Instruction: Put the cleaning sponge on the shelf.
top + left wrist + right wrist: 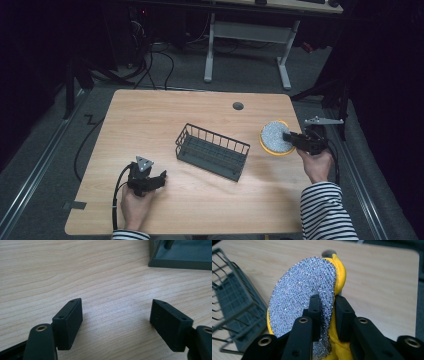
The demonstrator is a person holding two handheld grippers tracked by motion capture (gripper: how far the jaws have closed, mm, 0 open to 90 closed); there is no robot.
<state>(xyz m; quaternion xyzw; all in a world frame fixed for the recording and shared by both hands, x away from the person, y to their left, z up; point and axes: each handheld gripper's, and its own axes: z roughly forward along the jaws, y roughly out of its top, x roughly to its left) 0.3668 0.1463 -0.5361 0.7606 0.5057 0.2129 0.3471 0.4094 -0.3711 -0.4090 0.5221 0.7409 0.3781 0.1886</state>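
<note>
A round scouring pad (274,136), silver mesh on one face and yellow on the other, hangs above the right part of the table. My right gripper (291,137) is shut on its edge. In the right gripper view the pad (299,297) stands on edge between the two black jaws of my right gripper (329,307), silver face to the left, yellow to the right. My left gripper (159,179) rests on the wood at the near left, and its jaws stand wide apart in the left gripper view with bare table between them (116,315).
A dark wire basket (212,151) sits in the middle of the wooden table (150,120); its corner (180,255) lies just ahead of my left gripper. A round cable hole (238,106) is near the far edge. A white desk frame (247,45) stands beyond.
</note>
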